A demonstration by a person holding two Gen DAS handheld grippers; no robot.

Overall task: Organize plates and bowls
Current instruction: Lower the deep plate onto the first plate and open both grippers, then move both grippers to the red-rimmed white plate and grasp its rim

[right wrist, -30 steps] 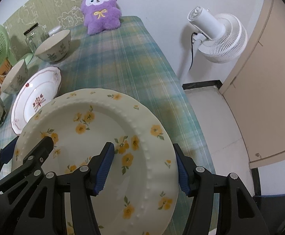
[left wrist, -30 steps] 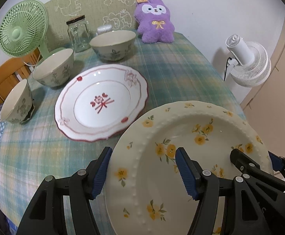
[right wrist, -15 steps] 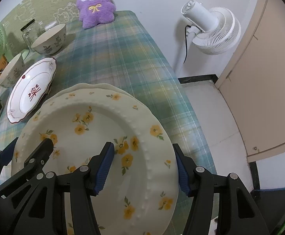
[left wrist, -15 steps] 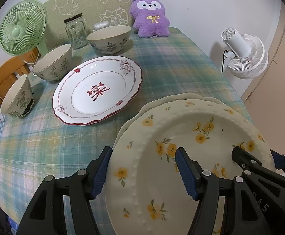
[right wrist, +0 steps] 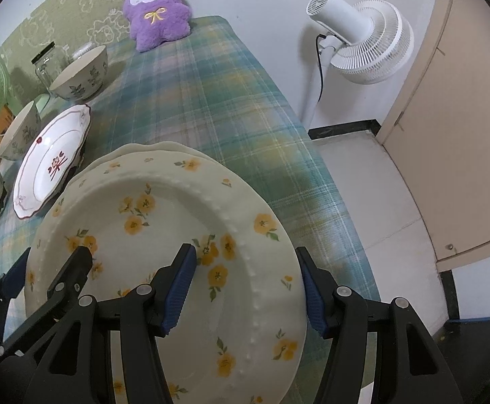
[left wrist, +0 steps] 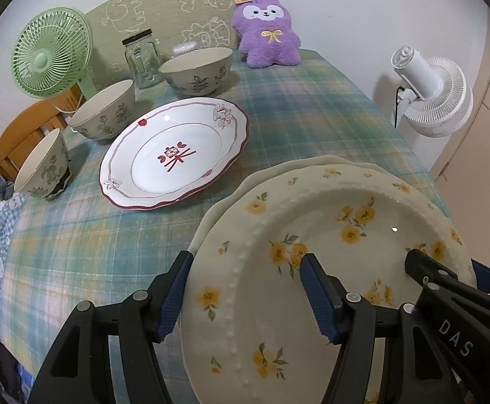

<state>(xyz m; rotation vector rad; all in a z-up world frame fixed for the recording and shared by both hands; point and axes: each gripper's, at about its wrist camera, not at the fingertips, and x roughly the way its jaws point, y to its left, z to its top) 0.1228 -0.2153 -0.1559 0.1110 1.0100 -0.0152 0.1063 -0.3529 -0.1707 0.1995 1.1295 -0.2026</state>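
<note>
1. Left wrist view: cream round ceramic plate with yellow flowers [left wrist: 329, 269] brought down since a second ago onto a second cream plate [left wrist: 231, 198], whose rim now peeks out on the side facing the white red-trimmed plate [left wrist: 174, 158]; earlier no lower plate in sight.
2. Same view: left gripper [left wrist: 245, 289] straddling the flowered plate's near rim, jaws partly apart; gripping or merely bracketing, cannot tell.
3. Meaning, as a judgement: stacking of this pair nearly done, release next; red-trimmed plate and three leaf-patterned bowls [left wrist: 196, 70] not yet gathered.
4. Right wrist view: right gripper [right wrist: 245, 282] across the flowered plate's [right wrist: 164, 222] opposite rim, jaws half apart; pressing or not, cannot tell.
5. Same view: plate face-up, near flat, round so no long axis; on the plaid tabletop [right wrist: 211, 101], beside the red-trimmed plate.
</note>
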